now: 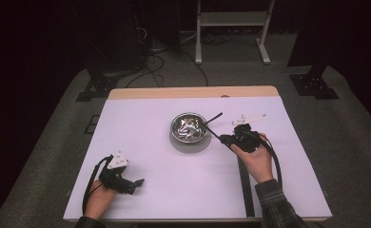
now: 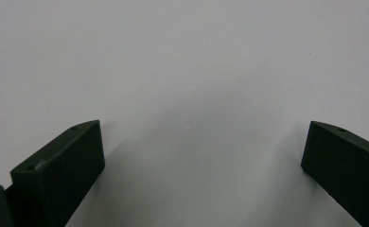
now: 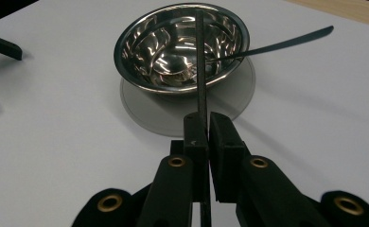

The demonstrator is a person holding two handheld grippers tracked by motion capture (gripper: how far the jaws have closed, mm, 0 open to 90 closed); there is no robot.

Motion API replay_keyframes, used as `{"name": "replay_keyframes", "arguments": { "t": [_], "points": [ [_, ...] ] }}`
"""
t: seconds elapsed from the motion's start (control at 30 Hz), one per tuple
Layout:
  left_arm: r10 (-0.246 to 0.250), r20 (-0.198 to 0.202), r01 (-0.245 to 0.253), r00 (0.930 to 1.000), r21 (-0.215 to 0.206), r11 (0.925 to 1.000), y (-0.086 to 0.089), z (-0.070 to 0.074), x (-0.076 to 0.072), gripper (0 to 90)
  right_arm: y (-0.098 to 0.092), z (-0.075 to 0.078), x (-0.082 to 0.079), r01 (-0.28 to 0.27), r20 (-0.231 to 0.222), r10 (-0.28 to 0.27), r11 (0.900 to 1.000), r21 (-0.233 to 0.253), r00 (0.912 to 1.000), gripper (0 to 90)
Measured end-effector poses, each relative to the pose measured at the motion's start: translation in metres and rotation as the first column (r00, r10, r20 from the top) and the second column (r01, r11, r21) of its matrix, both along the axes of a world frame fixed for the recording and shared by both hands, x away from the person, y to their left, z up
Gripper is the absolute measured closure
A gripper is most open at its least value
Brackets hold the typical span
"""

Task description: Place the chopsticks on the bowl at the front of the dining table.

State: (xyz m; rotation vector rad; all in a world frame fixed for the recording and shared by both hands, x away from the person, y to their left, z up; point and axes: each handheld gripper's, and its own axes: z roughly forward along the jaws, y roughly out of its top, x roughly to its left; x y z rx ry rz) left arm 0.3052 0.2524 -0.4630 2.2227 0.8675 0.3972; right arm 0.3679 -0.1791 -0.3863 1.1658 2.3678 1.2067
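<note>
Bowl: a small polished steel bowl, standing upright on a thin grey disc near the middle of the table, a little toward the far edge. Two dark, thin utensils reach it. One, a rod, runs from the right gripper over the near rim. The other, a flat handle, leans out over the rim toward the far right corner. What either one ends in inside the bowl cannot be told.

Right gripper: jaws pressed together on the rod, which passes between them and out behind. Left gripper: near the front left corner, well apart from the bowl; jaws wide apart, with bare table between them.

Handling, as a judgement:
- The bowl looks light, rigid and slick. A push from the rod could slide or tip it.
- It is not fragile, but its curved wall gives the jaws little purchase. Take it by the rim, one jaw inside and one outside.
- The rod is narrow and looks stiff. Held far from its tip, it may twist in the jaws under side load.
</note>
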Motion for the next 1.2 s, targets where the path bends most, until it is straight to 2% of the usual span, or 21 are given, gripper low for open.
{"name": "replay_keyframes", "arguments": {
  "t": [0.27, 0.4, 1.2],
  "points": [
    [0.003, 0.002, -0.003, 1.0000, -0.003, 1.0000, 0.000, 0.000, 0.000, 0.0, 0.011, 0.004, 0.012, -0.006, 0.003, 0.007, 1.000, -0.011, 1.0000, 85.9],
    [0.001, 0.002, -0.001, 1.0000, -0.002, 1.0000, 0.000, 0.000, 0.000, 0.0, 0.014, 0.005, 0.019, 0.003, -0.002, -0.003, 1.000, 0.005, 1.0000, 85.9],
    [0.001, -0.002, -0.001, 1.0000, 0.000, 1.0000, 0.000, 0.000, 0.000, 0.0, 0.044, 0.005, 0.058, 0.004, -0.001, -0.004, 1.000, 0.009, 1.0000, 85.9]
  ]
}}
